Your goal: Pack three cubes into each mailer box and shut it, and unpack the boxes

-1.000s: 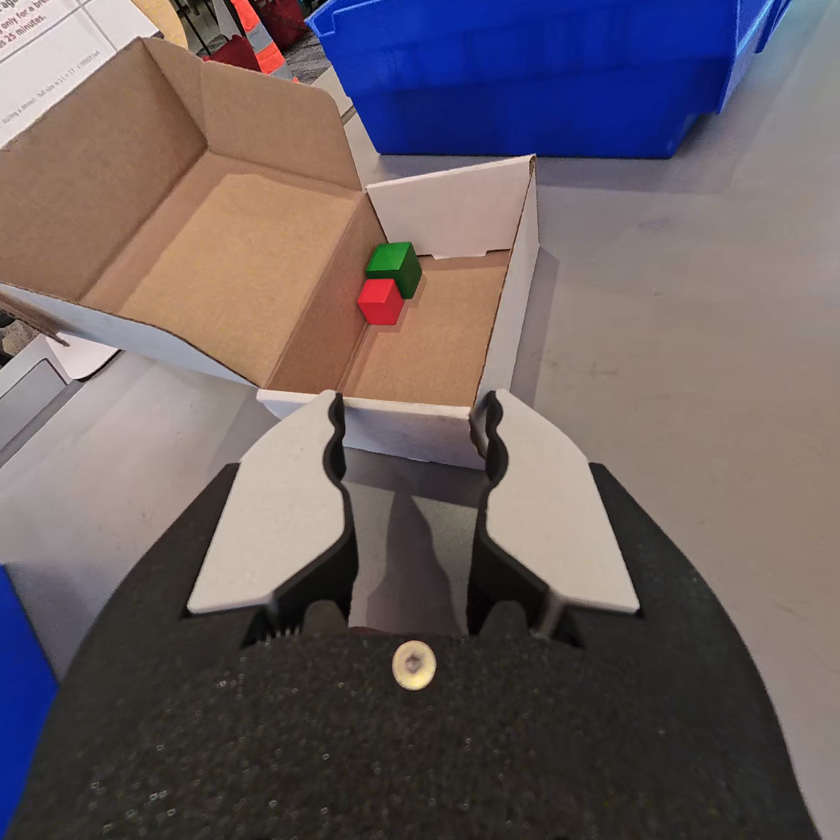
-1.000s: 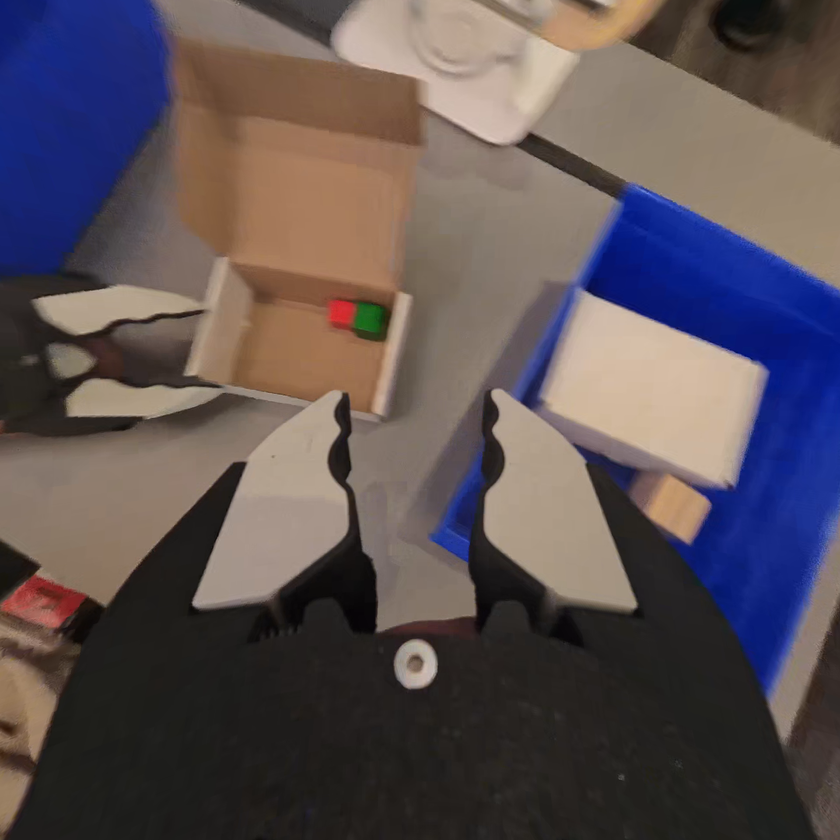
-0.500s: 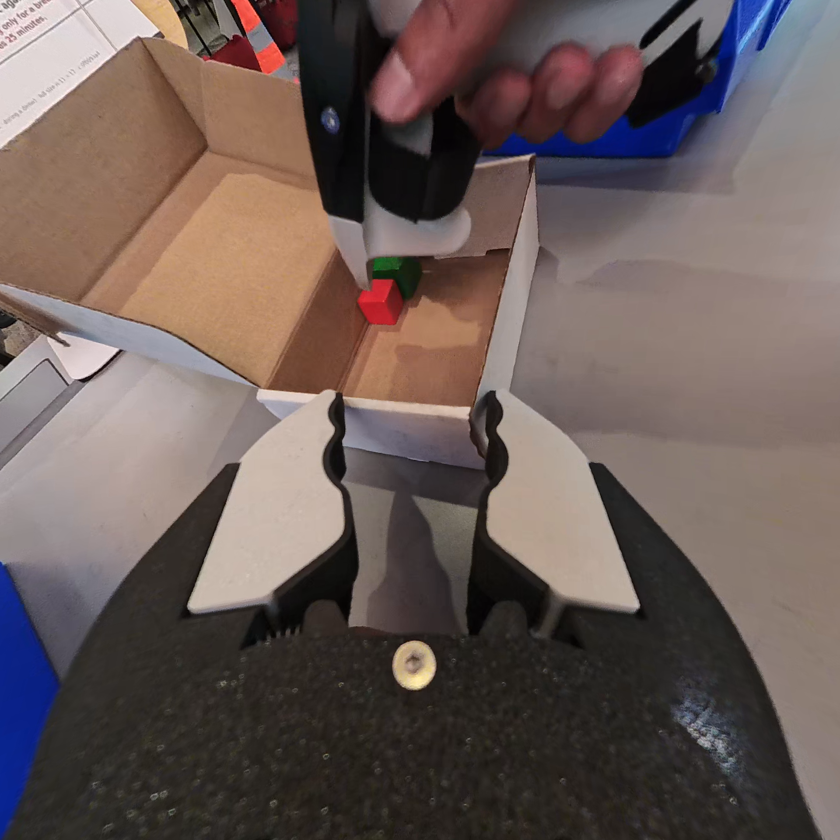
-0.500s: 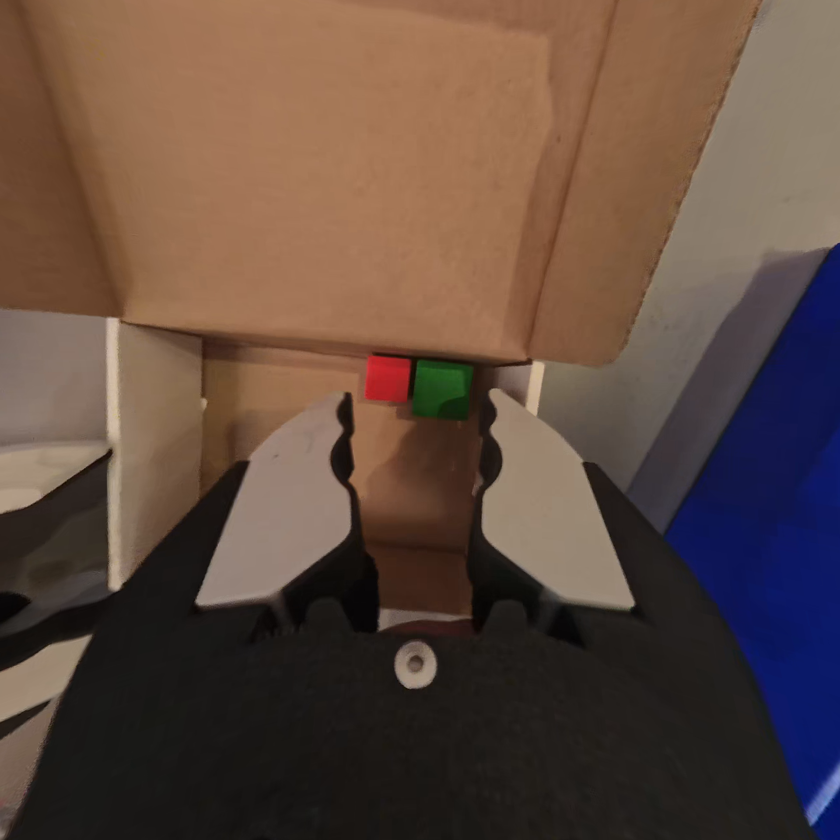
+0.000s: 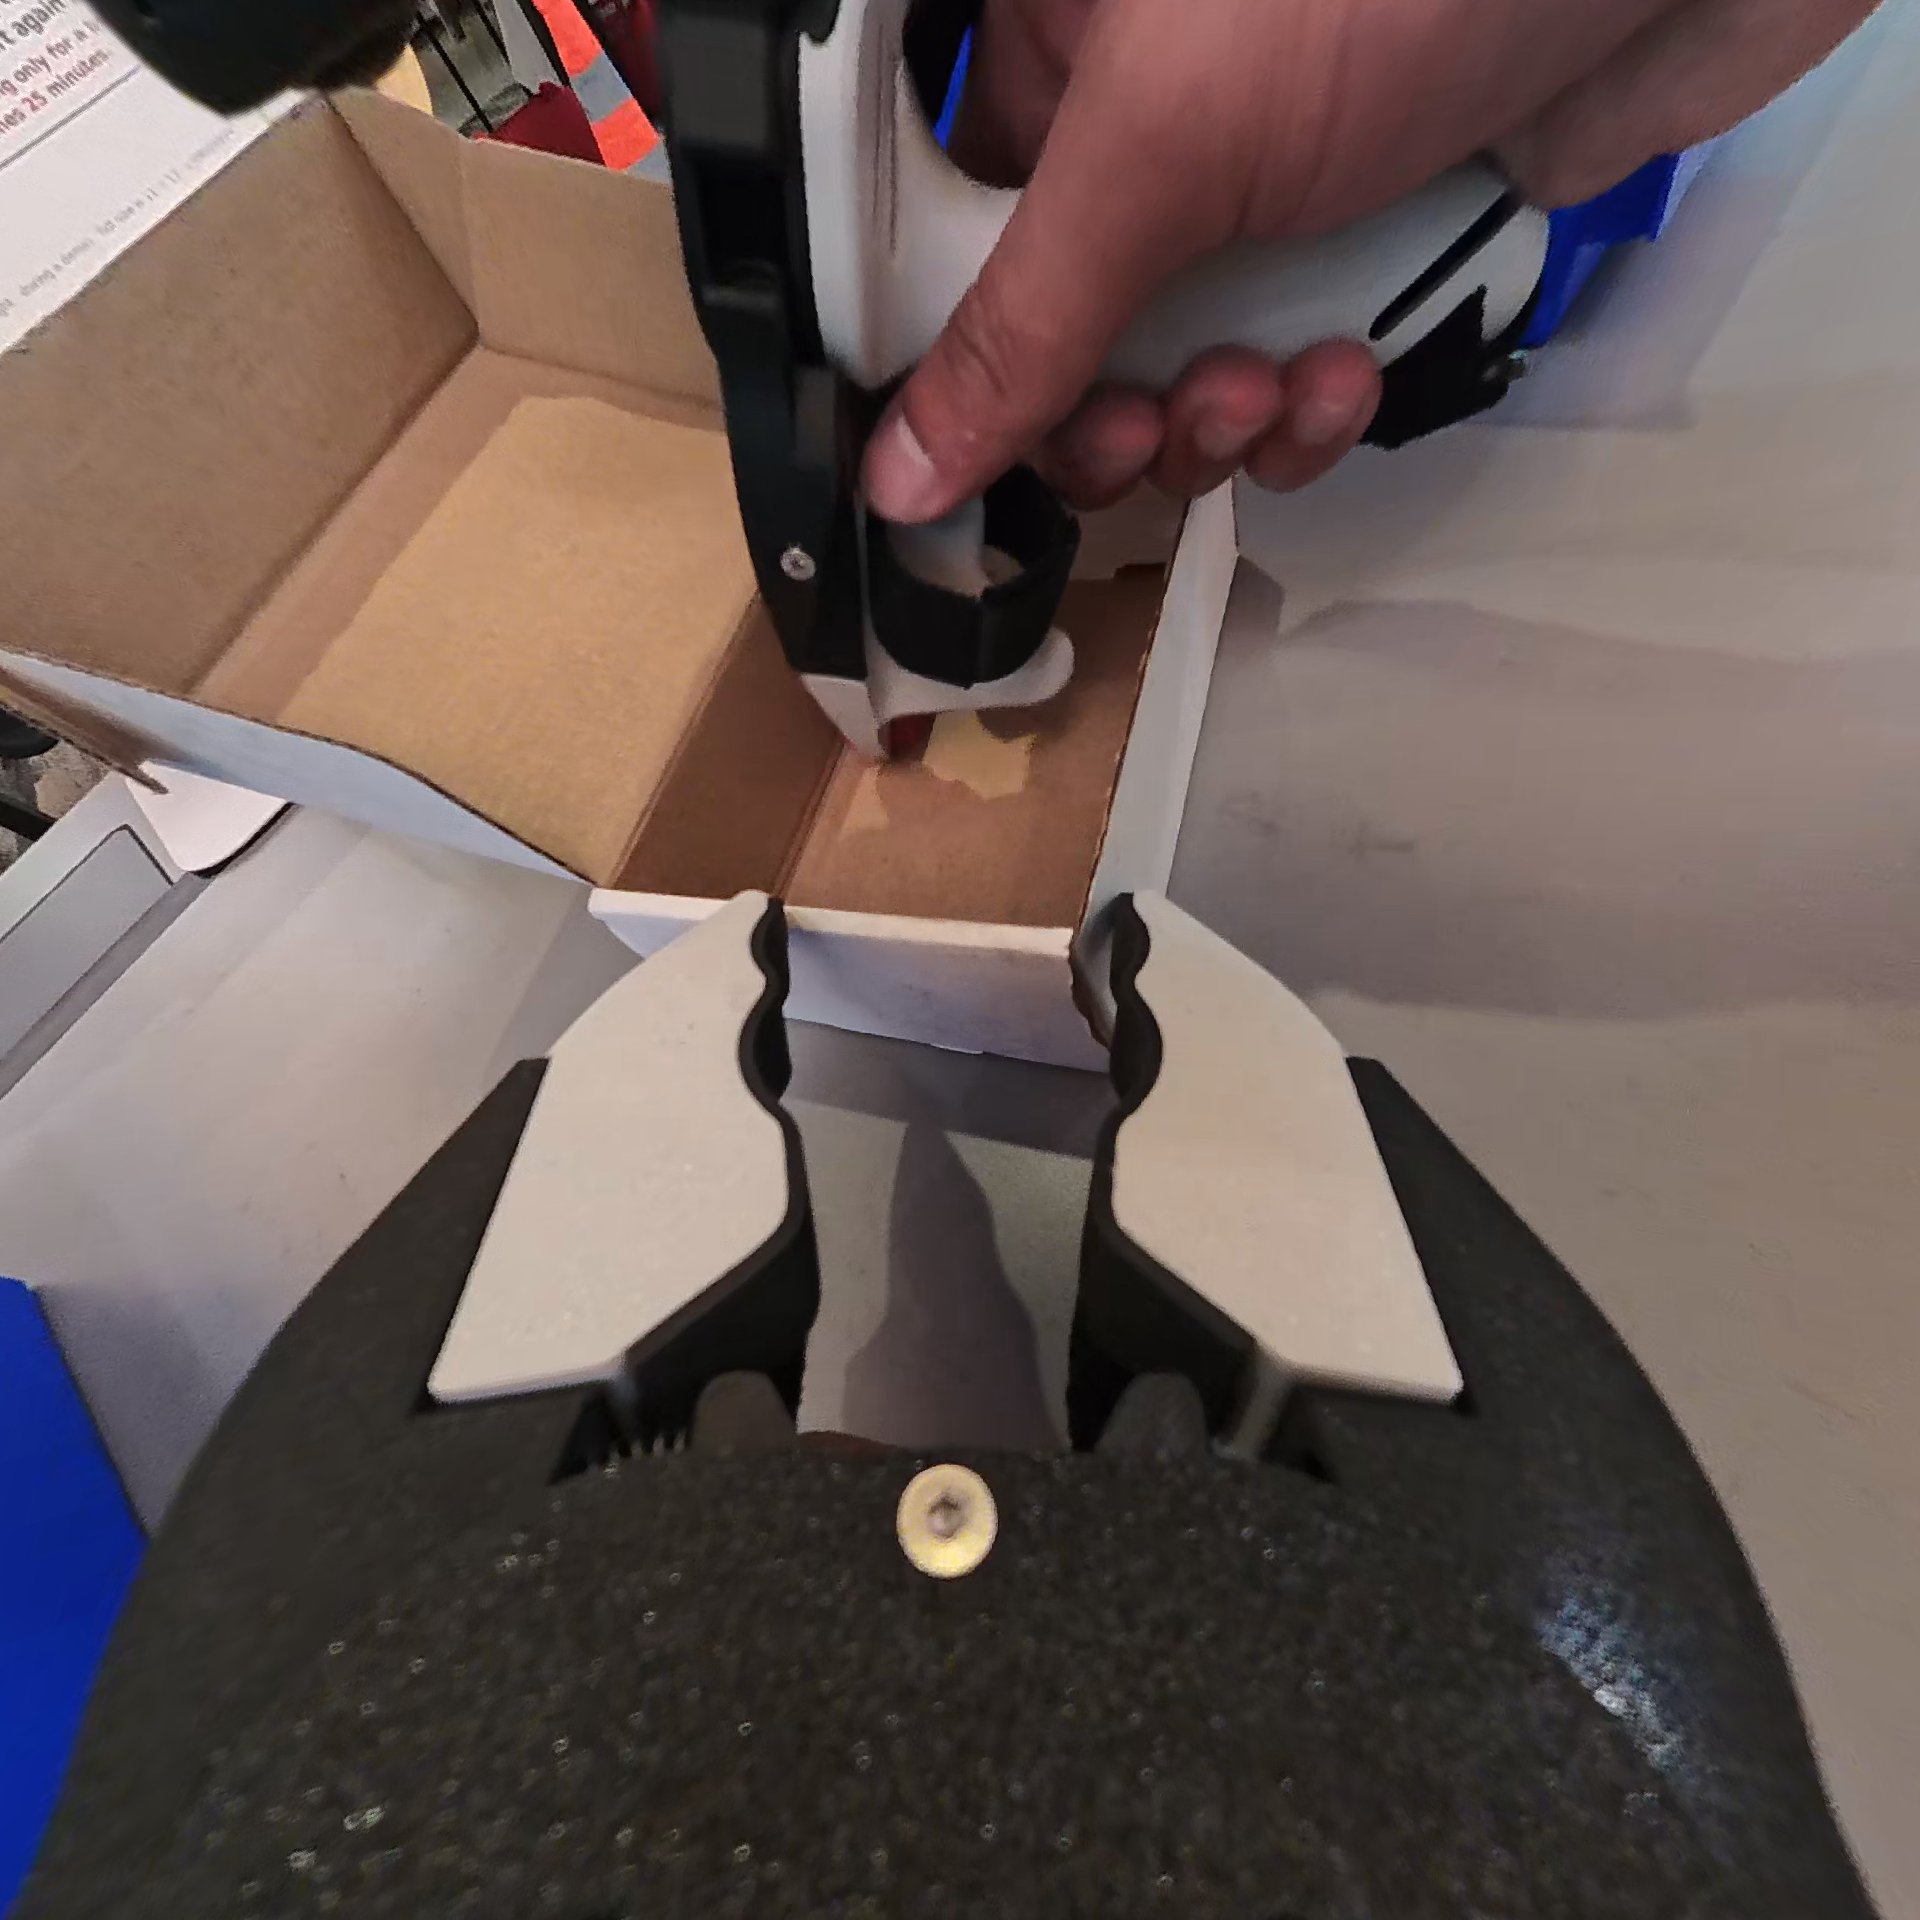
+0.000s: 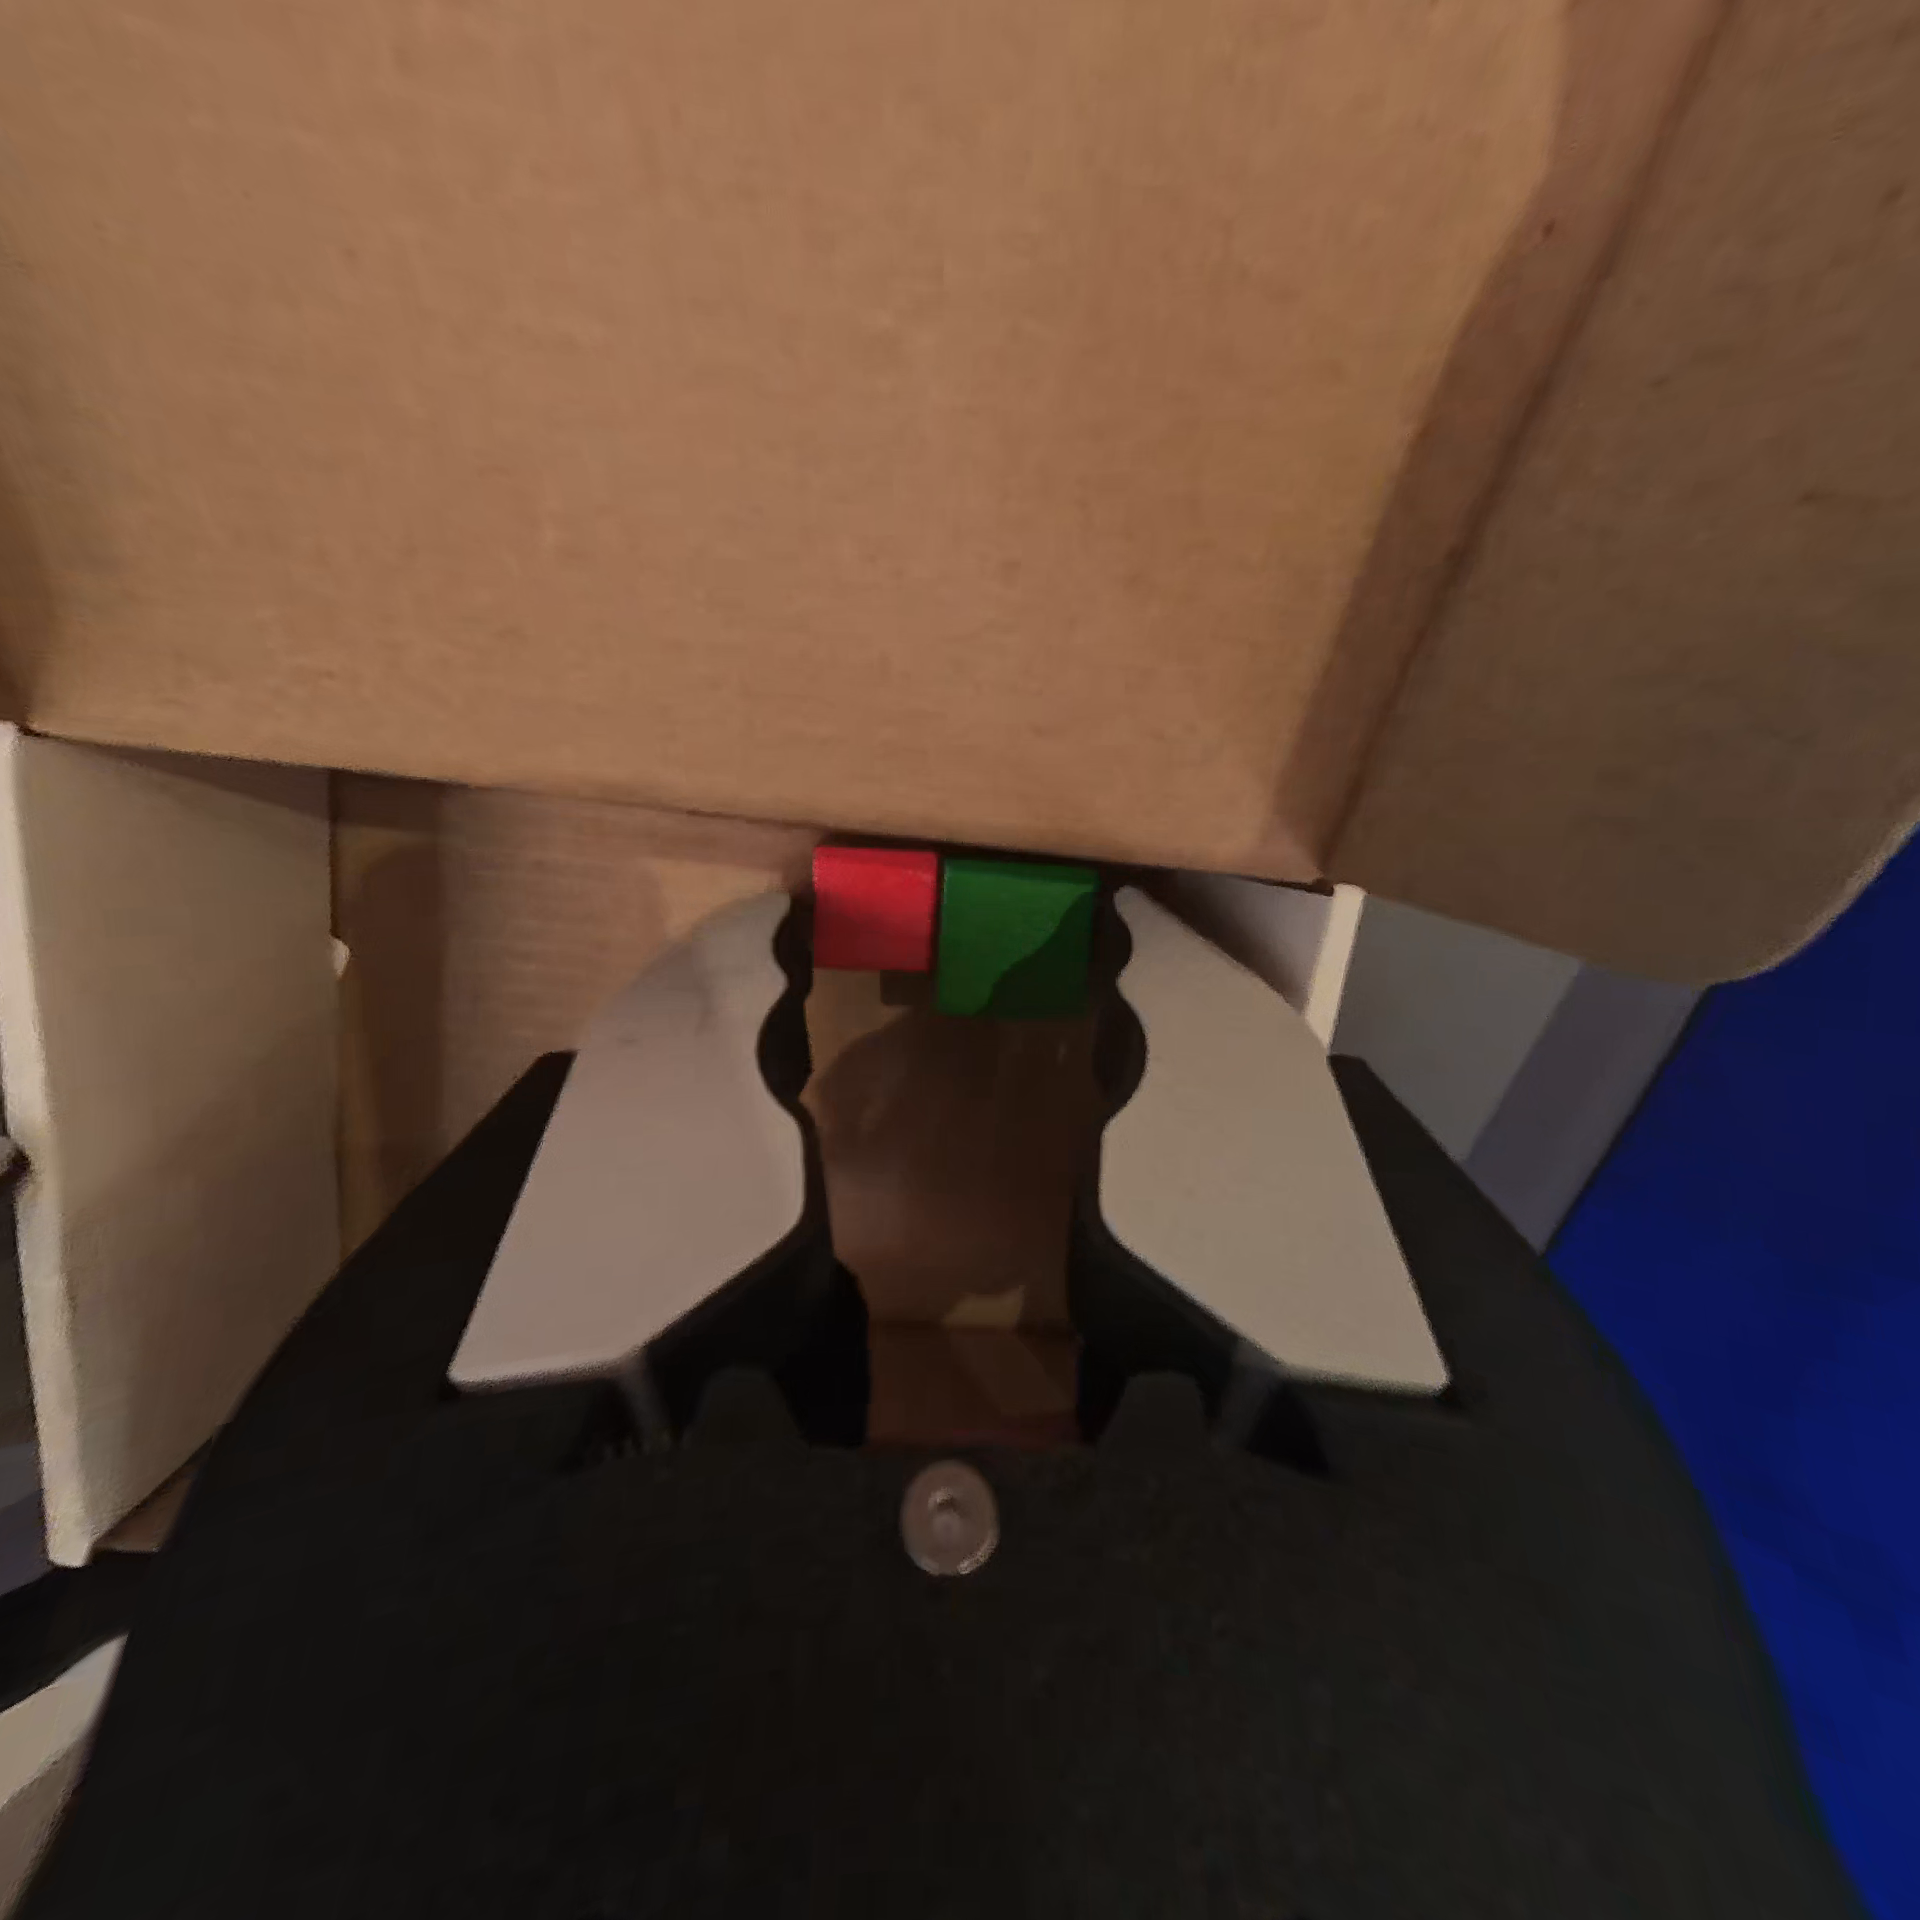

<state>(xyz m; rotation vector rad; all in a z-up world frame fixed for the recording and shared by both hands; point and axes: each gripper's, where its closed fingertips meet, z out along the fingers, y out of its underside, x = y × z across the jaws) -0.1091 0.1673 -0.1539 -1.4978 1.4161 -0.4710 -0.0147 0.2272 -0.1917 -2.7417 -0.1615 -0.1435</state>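
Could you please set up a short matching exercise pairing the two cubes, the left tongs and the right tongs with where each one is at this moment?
Things:
1. red cube
2. green cube
3. left tongs
4. right tongs

Places or states:
A. open, outside the mailer box, at its near white wall
B. open, reaching inside the box with a tip on either side of both cubes
C. beside the right tongs' left-hand tip
D. beside the right tongs' right-hand tip

Pairs: 1-C, 2-D, 3-A, 4-B
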